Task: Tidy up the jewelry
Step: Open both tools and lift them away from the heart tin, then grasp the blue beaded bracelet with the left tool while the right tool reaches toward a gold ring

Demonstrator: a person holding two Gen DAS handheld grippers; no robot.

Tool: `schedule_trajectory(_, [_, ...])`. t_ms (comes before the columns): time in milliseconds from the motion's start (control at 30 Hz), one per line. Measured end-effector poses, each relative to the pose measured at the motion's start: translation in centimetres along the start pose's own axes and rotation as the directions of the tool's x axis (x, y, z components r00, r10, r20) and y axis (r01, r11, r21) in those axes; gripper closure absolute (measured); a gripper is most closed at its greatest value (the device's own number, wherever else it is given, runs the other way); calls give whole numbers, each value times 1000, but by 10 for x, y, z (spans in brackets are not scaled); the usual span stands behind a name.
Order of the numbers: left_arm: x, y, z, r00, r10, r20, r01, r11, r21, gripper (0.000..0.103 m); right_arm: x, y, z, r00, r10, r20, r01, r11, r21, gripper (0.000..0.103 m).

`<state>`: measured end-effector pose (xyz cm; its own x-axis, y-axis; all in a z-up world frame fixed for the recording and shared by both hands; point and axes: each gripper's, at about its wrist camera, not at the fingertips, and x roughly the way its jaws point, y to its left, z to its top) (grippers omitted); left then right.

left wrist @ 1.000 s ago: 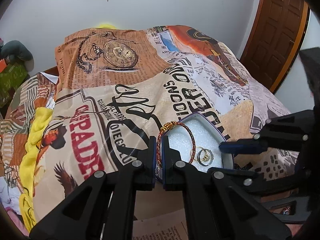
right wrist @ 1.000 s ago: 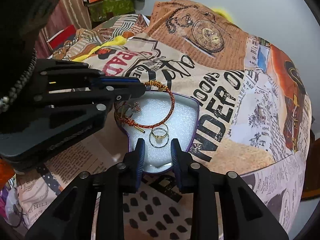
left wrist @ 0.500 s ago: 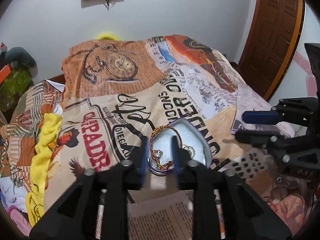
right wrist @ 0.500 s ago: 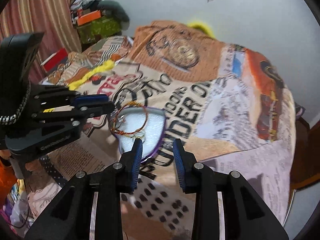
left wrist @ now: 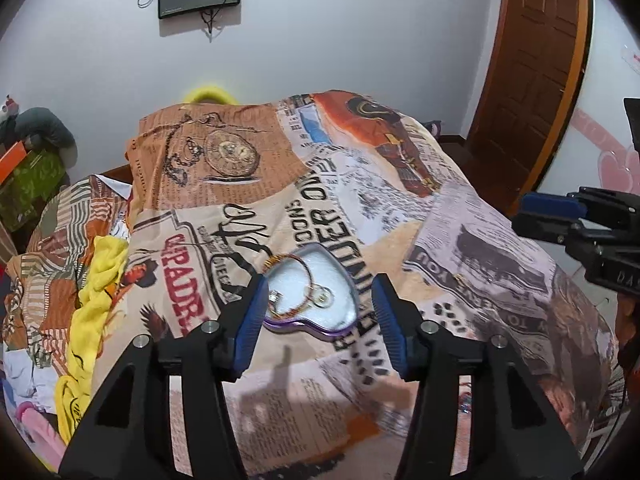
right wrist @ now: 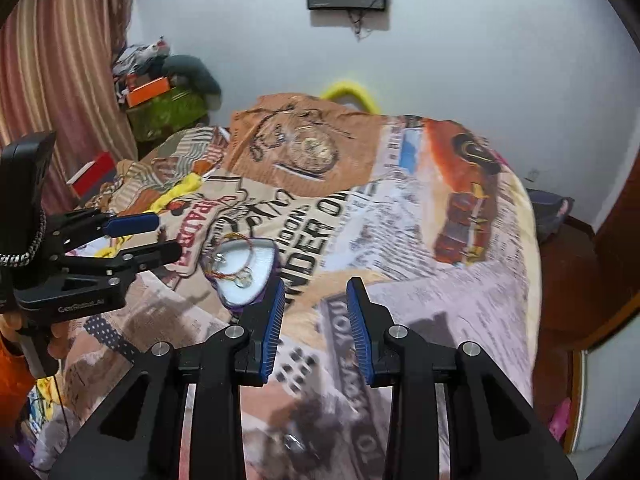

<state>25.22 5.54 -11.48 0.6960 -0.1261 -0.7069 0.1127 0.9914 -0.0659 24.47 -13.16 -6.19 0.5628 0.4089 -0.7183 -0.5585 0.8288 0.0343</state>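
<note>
Jaws apart, bracelet (left wrist: 297, 280) & rings (left wrist: 322, 295) in tray (left wrist: 347, 322)

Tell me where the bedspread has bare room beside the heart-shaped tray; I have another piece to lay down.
Free: the bedspread right of the heart-shaped tray, toward the door side, and the far stretch around the pocket-watch print. Crowded: the tray itself, holding the bracelet and ring, and the yellow cloth at the left edge.
</note>
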Motion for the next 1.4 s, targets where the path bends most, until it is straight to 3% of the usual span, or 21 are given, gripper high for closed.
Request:
schedule_trajectory(167, [6, -22, -12, 999, -21, -29, 22, 999, 25, 47, -5, -14, -17, 999, -38, -7, 38, 999, 15, 61])
schedule_trajectory(633, [40, -47, -30, 996, -17, -82, 23, 997, 79, 47, 74, -43, -53, 975, 4, -224, 13, 997, 73, 60])
schedule_trajectory(933, [55, -48, -41, 995, 8, -98, 5, 992, 130, 47, 97, -43, -52, 964, 56, -259, -36, 996, 79, 60])
schedule_trajectory(1033, [57, -46, -42, 995, 4, -103, 9, 993, 122, 47, 99, -44, -54, 961, 106, -257, -80, 991, 109, 70])
schedule_trajectory(1167, [54, -43, -43, 994, -10, -113, 21, 995, 96, 47, 94, -39, -55, 961, 109, -254, -85, 991, 107, 89])
schedule_trajectory(1267, [46, -43, -45, 992, -31, -122, 41, 996, 81, 47, 88, -36, -55, 961, 117, -249, -93, 990, 107, 90])
schedule_trajectory(1300, [43, -44, -46, 991, -39, -124, 49, 996, 79, 47, 83, -35, -56, 963, 117, -244, -93, 990, 104, 97])
schedule_trajectory(1400, [33, -48, -49, 991, -46, -126, 57, 995, 85, 47, 70, -31, -57, 968, 121, -221, -100, 989, 106, 97])
